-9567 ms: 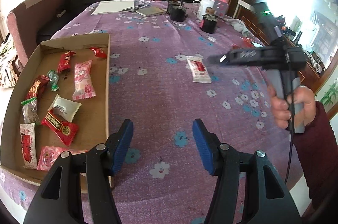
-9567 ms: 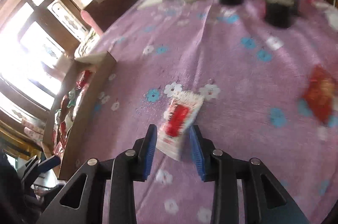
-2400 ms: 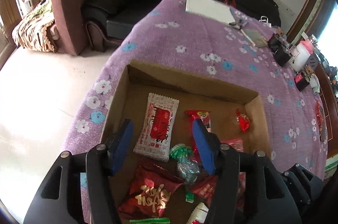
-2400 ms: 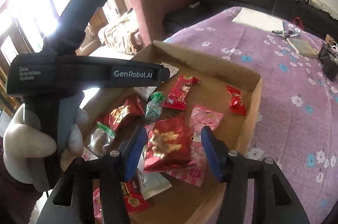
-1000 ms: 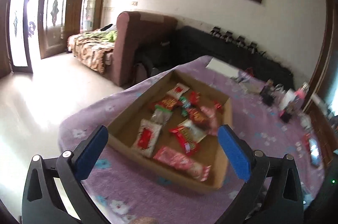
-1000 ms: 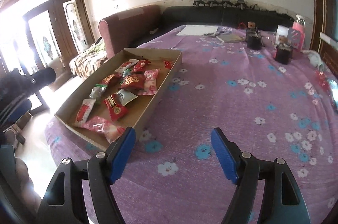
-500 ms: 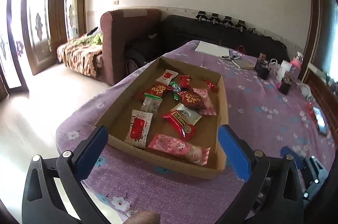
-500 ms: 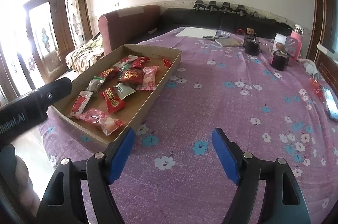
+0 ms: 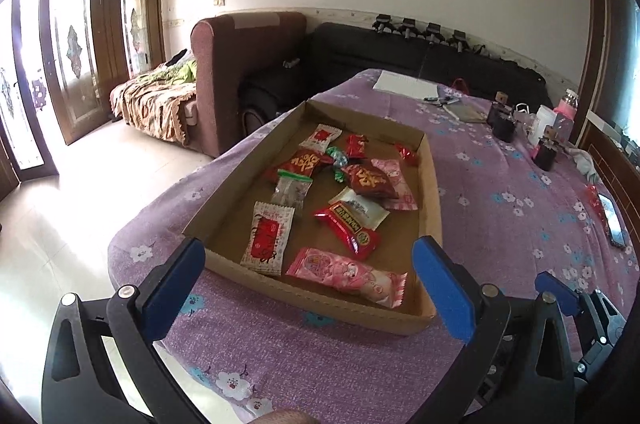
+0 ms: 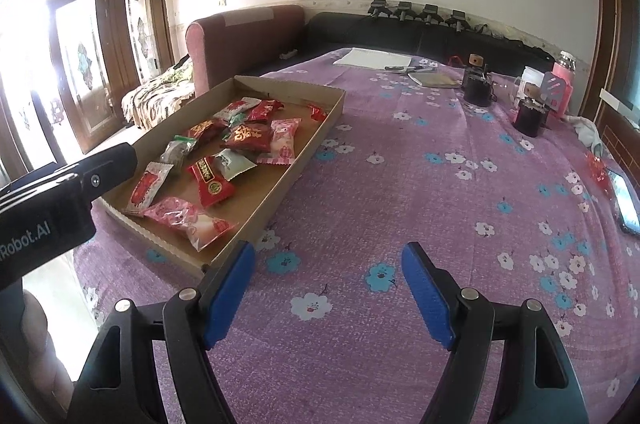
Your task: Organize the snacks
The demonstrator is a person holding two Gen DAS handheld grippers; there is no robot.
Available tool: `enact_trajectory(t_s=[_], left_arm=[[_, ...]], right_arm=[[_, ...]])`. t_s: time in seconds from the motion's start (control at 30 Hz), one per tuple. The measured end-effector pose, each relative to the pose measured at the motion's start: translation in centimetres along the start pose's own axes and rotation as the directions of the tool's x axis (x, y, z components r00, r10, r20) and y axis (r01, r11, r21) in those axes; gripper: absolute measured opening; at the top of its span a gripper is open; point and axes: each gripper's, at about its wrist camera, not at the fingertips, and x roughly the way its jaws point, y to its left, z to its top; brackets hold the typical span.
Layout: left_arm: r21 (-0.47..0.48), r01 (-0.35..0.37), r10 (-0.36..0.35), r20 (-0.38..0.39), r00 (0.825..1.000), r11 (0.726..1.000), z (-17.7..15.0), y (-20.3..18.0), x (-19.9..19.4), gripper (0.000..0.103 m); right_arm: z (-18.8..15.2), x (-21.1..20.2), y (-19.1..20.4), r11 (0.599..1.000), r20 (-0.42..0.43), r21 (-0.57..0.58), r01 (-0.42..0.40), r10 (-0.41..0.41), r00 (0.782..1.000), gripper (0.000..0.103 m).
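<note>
A shallow cardboard tray (image 9: 434, 180) sits on the purple flowered tablecloth near the table's left end; it also shows in the right wrist view (image 10: 310, 144). Several wrapped snacks lie in it, among them a pink pack (image 9: 346, 274), a red bar (image 9: 348, 226) and a white-red sachet (image 9: 270, 238). My left gripper (image 9: 308, 288) is wide open and empty, held back above the tray's near edge. My right gripper (image 10: 328, 294) is wide open and empty over bare cloth to the right of the tray. One red wrapper (image 10: 596, 166) lies far right on the cloth.
At the table's far end are a paper pad (image 10: 374, 58), a notebook (image 10: 434, 79), dark jars (image 10: 478, 86), and a pink bottle (image 10: 560, 88). A phone (image 10: 624, 202) lies at the right edge. A sofa (image 9: 244, 64) stands behind the table.
Both grippers have drawn slightly back from the tray and stay wide open and empty. The snacks in the tray have not moved.
</note>
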Motion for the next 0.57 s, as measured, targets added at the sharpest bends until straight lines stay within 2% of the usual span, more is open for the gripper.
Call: enact_trajectory(t_s=[0.57], left_arm=[[-0.007, -0.043, 0.042, -0.04, 0.998, 0.999, -0.53, 0.9, 0.67, 0.103]], right_arm=[[-0.16, 0.25, 0.57, 1.0, -0.003, -0.02, 0.004, -0.004, 1.0, 0.077]])
